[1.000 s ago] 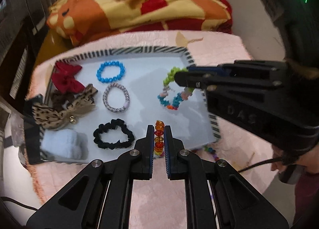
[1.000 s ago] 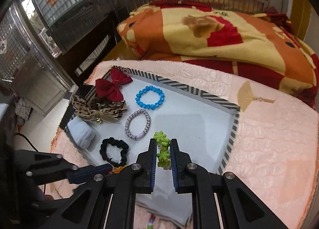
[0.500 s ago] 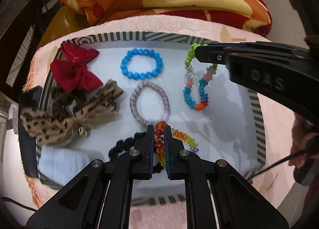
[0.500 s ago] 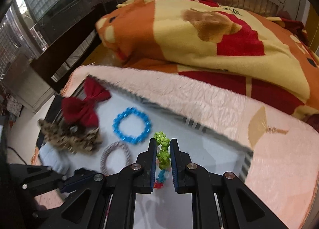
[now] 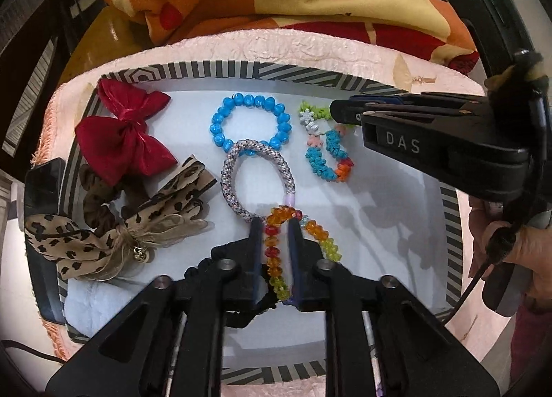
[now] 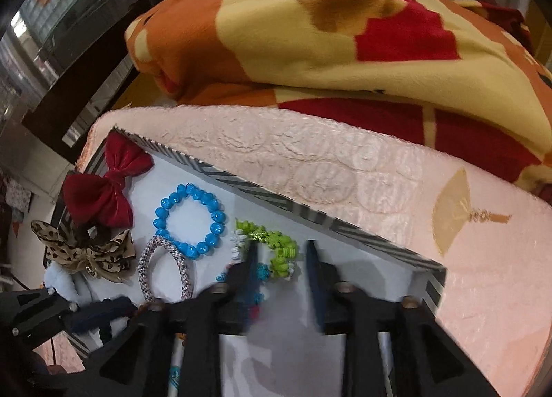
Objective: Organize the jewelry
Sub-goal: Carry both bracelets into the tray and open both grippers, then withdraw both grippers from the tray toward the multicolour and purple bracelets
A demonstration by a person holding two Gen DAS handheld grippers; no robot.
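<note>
Now, left wrist view: left gripper (image 5: 274, 245) jaws just been opening, slack around the rainbow bead bracelet (image 5: 293, 241), which lies between them on the tray (image 5: 448, 210). Beads look hard, slick, strand floppy; pinch across a single strand.

Right wrist view: right gripper (image 6: 281, 255) likewise parting, released; flower bracelet (image 6: 272, 245) btwn fingers, its green end just ahead. Light, soft, limp.

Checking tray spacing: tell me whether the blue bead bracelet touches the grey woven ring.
Touching. The left wrist view shows the blue bead bracelet and grey woven ring overlapping at the ring's top.
</note>
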